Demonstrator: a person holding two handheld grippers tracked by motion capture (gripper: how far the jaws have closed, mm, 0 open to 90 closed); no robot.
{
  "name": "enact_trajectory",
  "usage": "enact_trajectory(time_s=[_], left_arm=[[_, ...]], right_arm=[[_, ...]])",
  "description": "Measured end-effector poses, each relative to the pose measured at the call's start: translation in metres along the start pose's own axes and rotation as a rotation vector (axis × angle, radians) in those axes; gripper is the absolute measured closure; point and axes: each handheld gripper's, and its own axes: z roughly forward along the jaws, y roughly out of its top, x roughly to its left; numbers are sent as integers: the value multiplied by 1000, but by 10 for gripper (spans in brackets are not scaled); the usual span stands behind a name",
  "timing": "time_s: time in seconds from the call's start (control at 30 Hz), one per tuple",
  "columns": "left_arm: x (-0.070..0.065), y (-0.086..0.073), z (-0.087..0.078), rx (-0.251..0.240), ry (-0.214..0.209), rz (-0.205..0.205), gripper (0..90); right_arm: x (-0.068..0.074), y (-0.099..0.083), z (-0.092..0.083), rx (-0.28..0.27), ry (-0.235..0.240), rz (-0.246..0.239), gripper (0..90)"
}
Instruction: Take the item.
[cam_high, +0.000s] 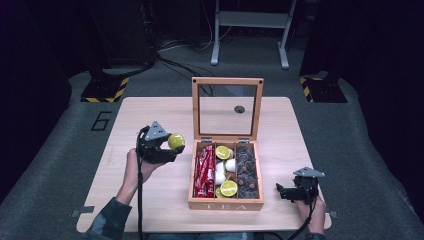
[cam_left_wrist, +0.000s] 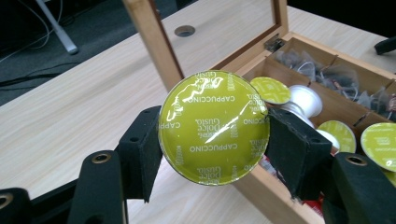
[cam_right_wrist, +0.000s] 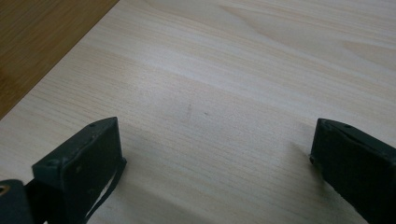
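A green cappuccino capsule (cam_left_wrist: 214, 127) with a foil lid sits clamped between the two black pads of my left gripper (cam_left_wrist: 214, 140). In the high view that gripper (cam_high: 169, 148) holds the capsule (cam_high: 176, 141) above the table, just left of the wooden tea box (cam_high: 226, 204). The box stands with its glass lid (cam_high: 227, 109) upright; it holds red sachets (cam_high: 204, 171), green capsules (cam_high: 223, 152), white capsules (cam_high: 230, 165) and dark tea bags (cam_high: 246, 170). My right gripper (cam_high: 284, 192) rests low at the table's right front, jaws wide apart over bare wood (cam_right_wrist: 215, 154).
The light wooden table (cam_high: 150, 110) has a round cable hole (cam_high: 239, 109) behind the box lid. A number 6 (cam_high: 101, 120) is marked on the grey floor at the left. A metal stand (cam_high: 250, 30) is beyond the table.
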Motion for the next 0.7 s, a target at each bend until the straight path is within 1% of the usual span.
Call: enact_trajectory(time_s=[0.13, 0.3, 0.4, 0.5, 0.6, 0.67, 0.7], left_arm=[[8, -4, -7, 2, 25, -5, 387], [21, -11, -13, -16, 59, -36, 388], [27, -15, -16, -15, 76, -46, 387], [32, -20, -18, -25, 95, -62, 387], [35, -22, -19, -26, 101, -74, 388], [40, -24, -22, -30, 115, -87, 388], [41, -25, -23, -30, 121, -87, 388]], right_arm=[[0, 0, 0, 0, -1, 0, 14], [0, 0, 0, 0, 0, 0, 14], [0, 0, 0, 0, 0, 0, 14], [0, 0, 0, 0, -1, 1, 14], [0, 0, 0, 0, -1, 0, 14], [0, 0, 0, 0, 0, 1, 14], [0, 0, 0, 0, -1, 0, 14]])
